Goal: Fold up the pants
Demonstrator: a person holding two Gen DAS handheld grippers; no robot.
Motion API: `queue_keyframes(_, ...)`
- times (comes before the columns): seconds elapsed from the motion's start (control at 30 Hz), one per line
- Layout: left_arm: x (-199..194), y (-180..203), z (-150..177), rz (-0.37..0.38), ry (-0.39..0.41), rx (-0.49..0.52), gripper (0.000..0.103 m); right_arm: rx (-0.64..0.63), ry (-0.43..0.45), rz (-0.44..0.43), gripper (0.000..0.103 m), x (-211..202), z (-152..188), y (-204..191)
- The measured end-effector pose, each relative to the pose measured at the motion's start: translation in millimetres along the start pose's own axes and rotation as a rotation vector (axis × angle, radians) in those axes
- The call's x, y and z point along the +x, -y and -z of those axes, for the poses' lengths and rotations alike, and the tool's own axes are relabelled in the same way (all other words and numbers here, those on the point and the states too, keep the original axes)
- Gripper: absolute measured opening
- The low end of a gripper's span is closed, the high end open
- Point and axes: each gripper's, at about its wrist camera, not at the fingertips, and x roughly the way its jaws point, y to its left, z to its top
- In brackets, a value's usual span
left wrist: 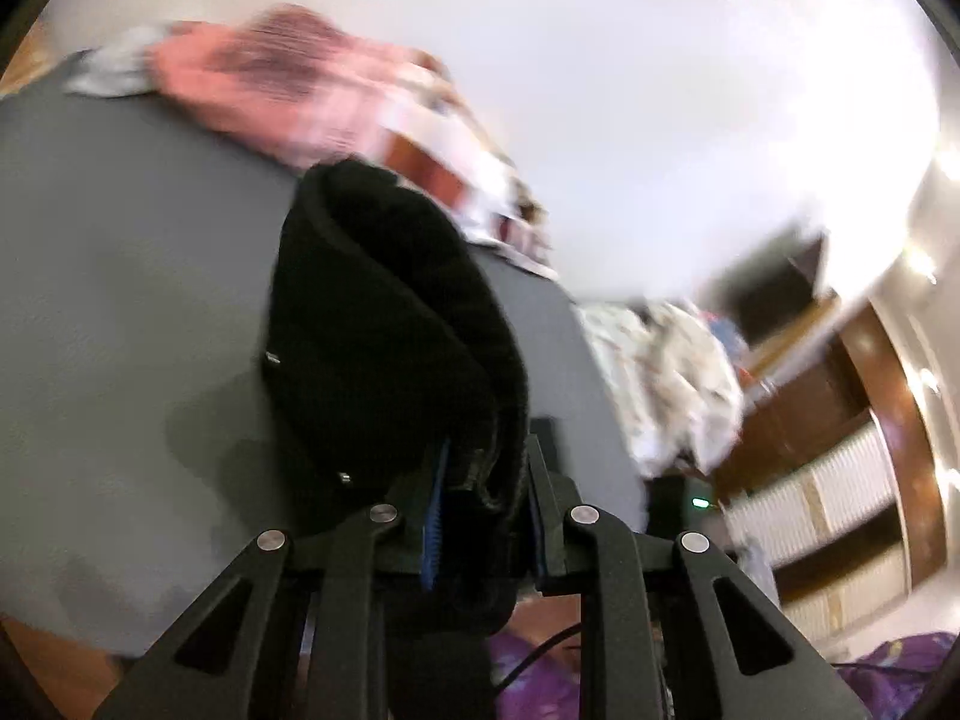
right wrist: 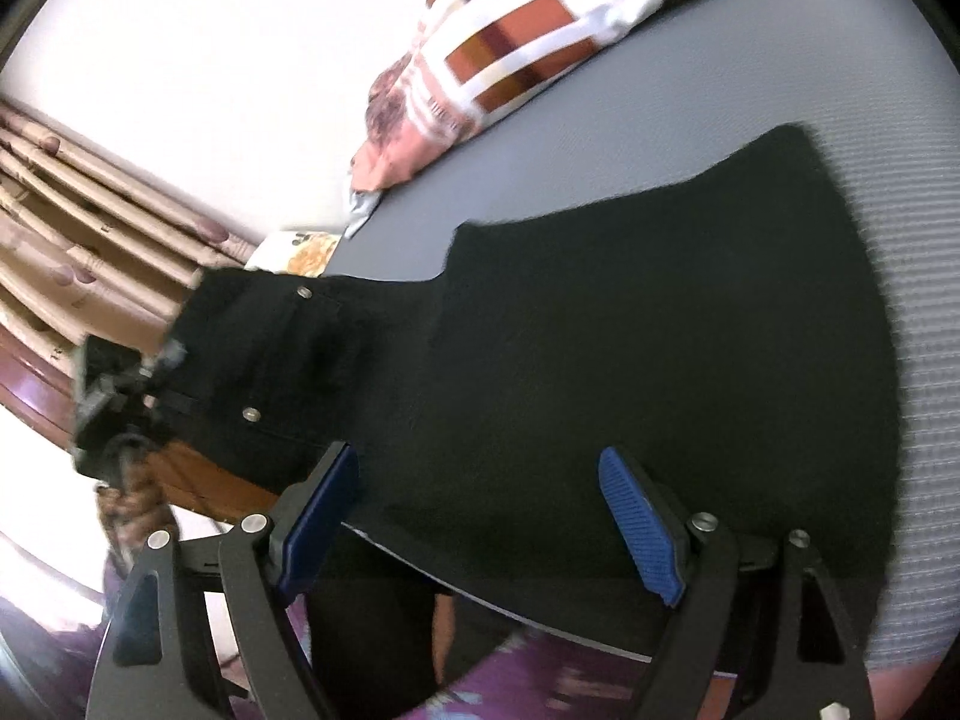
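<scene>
Black pants (right wrist: 630, 324) lie spread over a grey mat (right wrist: 600, 138), their legs running to the far right. The waist end with metal rivets is lifted off the mat at the left, where my left gripper (right wrist: 129, 384) holds it. In the left wrist view a thick fold of the black pants (left wrist: 390, 324) rises from between the blue pads, and my left gripper (left wrist: 483, 480) is shut on it. My right gripper (right wrist: 480, 480) hovers over the near edge of the pants with its blue pads (right wrist: 642, 522) wide apart and nothing pressed between them.
A folded blanket with brown, orange and white squares (right wrist: 516, 60) lies at the mat's far edge. Pink cloth (left wrist: 252, 78) and a crumpled patterned cloth (left wrist: 672, 378) lie nearby. Purple fabric (right wrist: 516, 678) shows below the mat's near edge. Curtains (right wrist: 90, 210) hang at the left.
</scene>
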Motion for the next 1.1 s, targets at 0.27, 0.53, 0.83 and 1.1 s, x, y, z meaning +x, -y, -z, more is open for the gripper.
queue_keyframes(0.27,179.5,85.3,19.9,0.071,-0.276,0.196,0.023,0.178,0.132,-0.099,0.084,-62.3,4.2,68.5)
queue_keyframes(0.53,255.8,99.7,52.4,0.219,-0.522,0.19,0.032,0.279,0.173,-0.164,0.089,-74.7,9.2,96.0)
queue_keyframes(0.83,172.4,108.5,-0.6,0.125,-0.208,0.216,0.076,0.191,0.195,-0.212,0.09,-78.2,-10.8,81.2)
queue_keyframes(1.1,136.8,10.3,28.2,-0.067,-0.176,0.015,0.076,0.021,0.093,-0.115,0.089,-30.3,-43.8,63.0)
